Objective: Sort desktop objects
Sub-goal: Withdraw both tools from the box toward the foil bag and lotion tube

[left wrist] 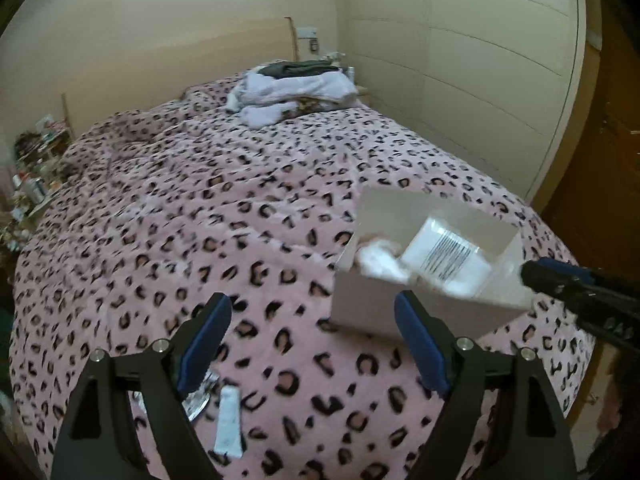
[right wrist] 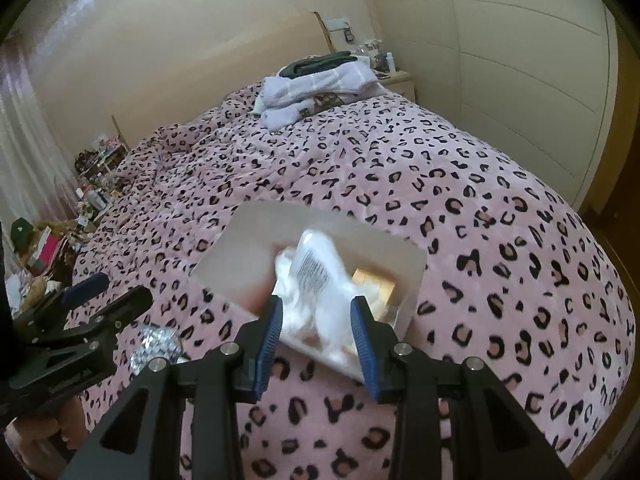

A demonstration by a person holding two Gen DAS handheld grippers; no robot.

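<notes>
An open white cardboard box sits on the pink leopard-print plush bedspread, at the right of centre in the left wrist view and at the centre of the right wrist view. Inside it lie a crinkled clear plastic packet with a barcode label, some white fluffy padding and a small tan carton. The right gripper stands narrowly parted, its blue pads either side of the packet's near end; motion blur hides whether they press on it. The left gripper stands wide with nothing between its pads, above bare bedspread at the lower middle of its own frame. At lower left there, a small white tube lies just beside a faceted, glittering silver object. The packet looks light, limp and slippery, so I judge a pinch on its flat labelled body safer than one on a loose edge. The tube looks light and fairly stiff, best taken across its middle. The faceted piece may be glass, so it probably calls for a gentle squeeze across its widest part.
</notes>
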